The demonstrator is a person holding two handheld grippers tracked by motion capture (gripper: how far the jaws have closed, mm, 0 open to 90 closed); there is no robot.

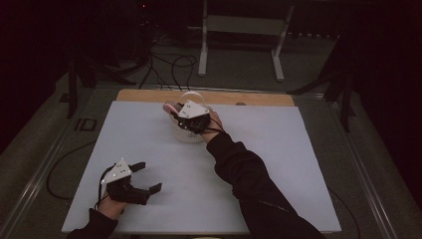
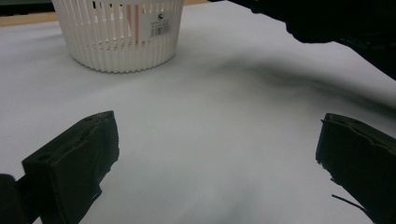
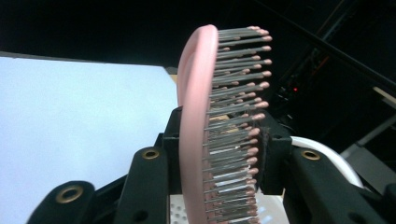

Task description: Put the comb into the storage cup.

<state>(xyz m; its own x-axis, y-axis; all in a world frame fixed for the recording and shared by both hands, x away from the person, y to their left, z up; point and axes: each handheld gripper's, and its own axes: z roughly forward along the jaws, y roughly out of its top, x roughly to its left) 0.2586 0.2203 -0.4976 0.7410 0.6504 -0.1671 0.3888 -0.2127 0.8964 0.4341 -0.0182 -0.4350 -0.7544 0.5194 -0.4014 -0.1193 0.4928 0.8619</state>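
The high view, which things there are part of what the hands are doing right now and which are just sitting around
In use:
- pink hairbrush, clamped in the right gripper
- white slatted basket, under that gripper

Just around:
- left gripper, jaws open on the white table
- cables on the floor
- white frame behind the table

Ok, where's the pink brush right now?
The brush is clamped in the right gripper, held over the basket at the table's far middle.

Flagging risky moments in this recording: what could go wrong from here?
The right hand-held gripper clamps the pink hairbrush across its bristles, so it may twist or slip. It hangs over the white basket; a drop could hit the rim. The left hand-held gripper rests open, away from the basket, which could tip.
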